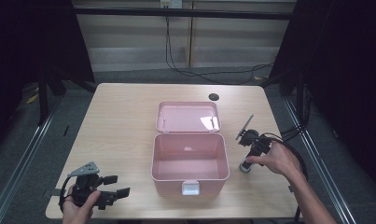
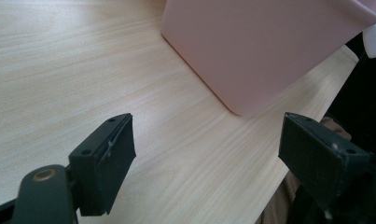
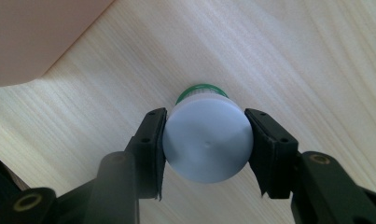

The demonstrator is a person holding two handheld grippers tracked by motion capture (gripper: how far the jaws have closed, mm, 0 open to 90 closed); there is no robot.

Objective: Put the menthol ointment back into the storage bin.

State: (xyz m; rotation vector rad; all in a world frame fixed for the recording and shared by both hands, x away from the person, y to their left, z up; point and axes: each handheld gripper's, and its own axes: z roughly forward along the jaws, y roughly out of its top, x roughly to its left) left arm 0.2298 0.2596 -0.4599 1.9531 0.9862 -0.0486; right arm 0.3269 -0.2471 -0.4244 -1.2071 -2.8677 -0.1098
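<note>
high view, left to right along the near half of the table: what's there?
left gripper, jaws open on nothing → pink box, lid open → white-capped bottle standing on the table → right gripper, jaws shut on that bottle.

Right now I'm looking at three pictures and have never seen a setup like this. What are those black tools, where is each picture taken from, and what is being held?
A person sits at a wooden table and holds a handheld two-jaw gripper in each hand. The high view looks down from above the person. The other two pictures come from cameras riding on the grippers, looking along their black jaws. A pink box stands in the middle with its lid open. The right gripper, beside the box, is closed on a small bottle with a white cap and a green band; the bottle stands on the table. The left gripper rests near the table's front corner, jaws open with nothing between them.
</note>
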